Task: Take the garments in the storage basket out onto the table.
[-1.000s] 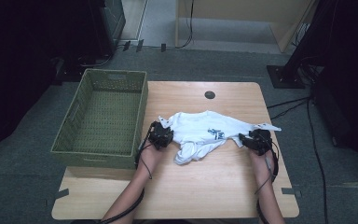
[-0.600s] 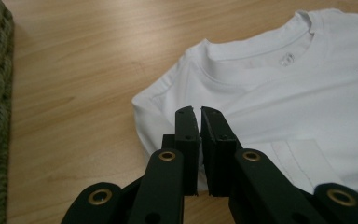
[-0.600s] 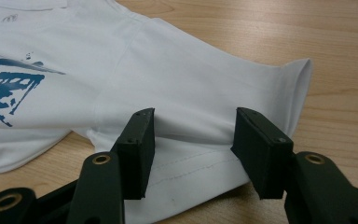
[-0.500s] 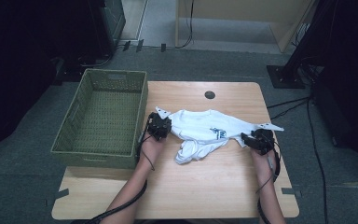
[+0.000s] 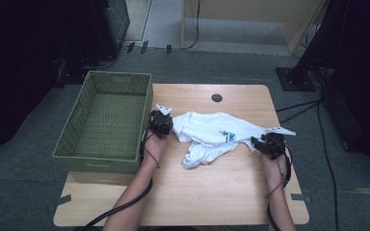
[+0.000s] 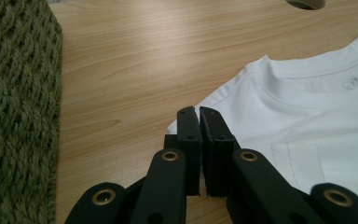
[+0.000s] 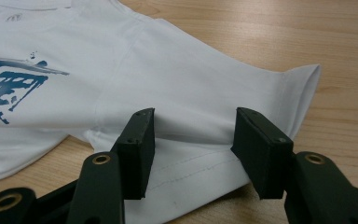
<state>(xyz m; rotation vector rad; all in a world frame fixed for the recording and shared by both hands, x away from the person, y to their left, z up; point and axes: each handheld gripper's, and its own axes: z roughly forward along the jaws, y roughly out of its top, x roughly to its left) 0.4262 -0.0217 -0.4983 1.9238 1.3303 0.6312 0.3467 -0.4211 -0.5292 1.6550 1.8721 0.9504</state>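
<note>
Since a second ago, the left tool has shifted away from the person along the edge of the white cotton T-shirt with a blue chest print, and the shoulder of the shirt has gone with it, so the neckline now lies flatter and more spread. Its jaws are pressed fully together; in the left gripper view they meet right at the corner of the shirt's shoulder, and whether a fold of cloth is pinched between them I cannot tell. The right tool has not moved: its jaws stand apart, straddling the hem of the right-hand sleeve without pressing on it.

The shirt lies on the pale wooden worktop, bunched toward the person in the middle, with the woven olive-green basket empty just beside the left tool. Judging by this, the garment is being straightened out before folding or stowing; the left corner looks set, and the right sleeve still has to be gripped and pulled taut.
</note>
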